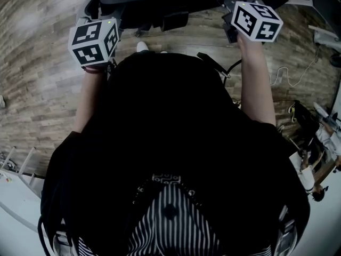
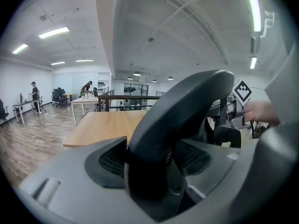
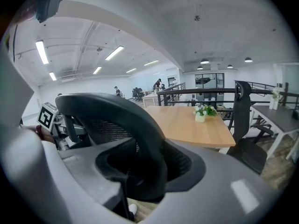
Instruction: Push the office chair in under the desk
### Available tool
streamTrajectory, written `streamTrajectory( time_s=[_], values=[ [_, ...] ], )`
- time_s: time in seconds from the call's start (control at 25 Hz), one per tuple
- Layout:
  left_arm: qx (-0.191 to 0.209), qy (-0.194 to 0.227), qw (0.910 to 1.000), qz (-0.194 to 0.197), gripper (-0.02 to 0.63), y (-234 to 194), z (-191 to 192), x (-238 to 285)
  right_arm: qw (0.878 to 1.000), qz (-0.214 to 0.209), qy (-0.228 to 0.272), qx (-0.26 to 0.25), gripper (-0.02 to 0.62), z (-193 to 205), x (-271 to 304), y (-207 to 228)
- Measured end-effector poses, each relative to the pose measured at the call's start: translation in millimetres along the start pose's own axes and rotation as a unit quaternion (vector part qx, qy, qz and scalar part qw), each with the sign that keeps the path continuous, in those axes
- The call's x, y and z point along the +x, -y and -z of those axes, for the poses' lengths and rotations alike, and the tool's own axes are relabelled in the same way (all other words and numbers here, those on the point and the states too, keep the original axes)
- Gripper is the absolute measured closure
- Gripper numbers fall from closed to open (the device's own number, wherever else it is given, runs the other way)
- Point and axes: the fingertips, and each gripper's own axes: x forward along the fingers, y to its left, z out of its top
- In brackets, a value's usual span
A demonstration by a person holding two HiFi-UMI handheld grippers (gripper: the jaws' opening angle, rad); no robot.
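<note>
While the left gripper [image 2: 152, 168] and the right gripper [image 3: 150, 169] each stand clamped on the top rim of the office chair [image 2: 187, 101], 1 toward each end, the chair faces the near edge of the desk [image 2: 105, 127] and is apparently not yet under it. Push level with both 2 grips evenly, keeping the backrest parallel to that edge so the chair doesn't veer.

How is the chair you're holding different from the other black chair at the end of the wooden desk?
The near chair is clamped at its back rim by the left gripper and the right gripper; the far chair stands untouched. The near chair shows its wide mesh back; the far chair, seen side-on, looks thin. The near chair stands before the desk; the far chair at its right end. Both are black office chairs.
</note>
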Motion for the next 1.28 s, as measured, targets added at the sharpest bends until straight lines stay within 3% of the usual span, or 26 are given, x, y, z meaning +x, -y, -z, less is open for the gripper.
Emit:
streamTrajectory(
  time_s=[0.16,0.64,1.28],
  values=[
    [0.015,0.005,0.9999,0.007,0.299,-14,-5,21,0.999,0.010,-0.020,-0.029,0.425,-8,20,7],
    [0.040,0.013,0.9985,0.036,0.316,-57,-27,62,0.998,0.046,-0.034,-0.033,0.431,-33,66,15],
    [0.050,0.010,0.9972,0.055,0.318,-109,-50,100,0.998,0.059,-0.015,-0.004,0.433,-62,114,14]
  ],
)
